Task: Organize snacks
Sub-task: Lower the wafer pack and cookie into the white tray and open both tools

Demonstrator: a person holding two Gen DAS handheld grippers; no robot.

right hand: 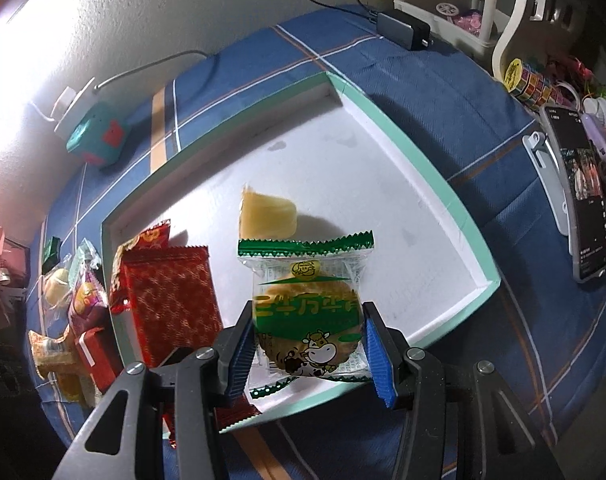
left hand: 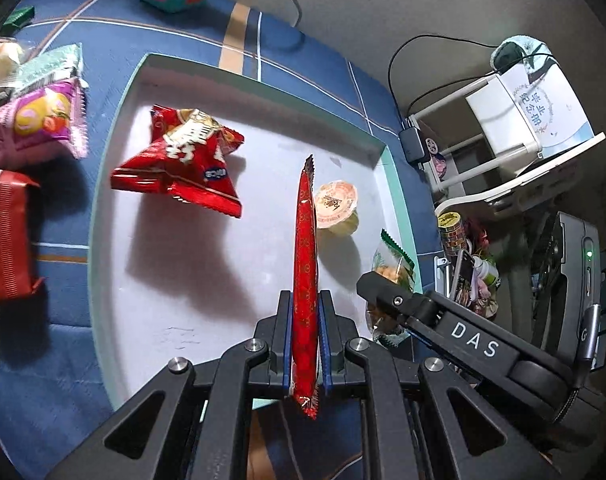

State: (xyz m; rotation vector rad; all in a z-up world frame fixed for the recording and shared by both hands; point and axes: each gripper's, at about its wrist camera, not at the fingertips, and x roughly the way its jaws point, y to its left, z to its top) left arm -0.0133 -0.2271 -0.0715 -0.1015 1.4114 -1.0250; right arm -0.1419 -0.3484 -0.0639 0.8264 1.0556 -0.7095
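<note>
A white tray with a mint-green rim is set on a blue plaid cloth.

Left gripper: its jaws are clamped on a flat red packet, which is held edge-on above the tray floor.

Right gripper: a green-and-clear biscuit packet (cartoon cow printed on it) is gripped between the blue pads over the tray's near side.

Inside the tray are found a crumpled red snack bag and a small jelly cup.

Loose snacks are heaped on the cloth beside the tray. A phone is propped on a stand, well apart.
</note>
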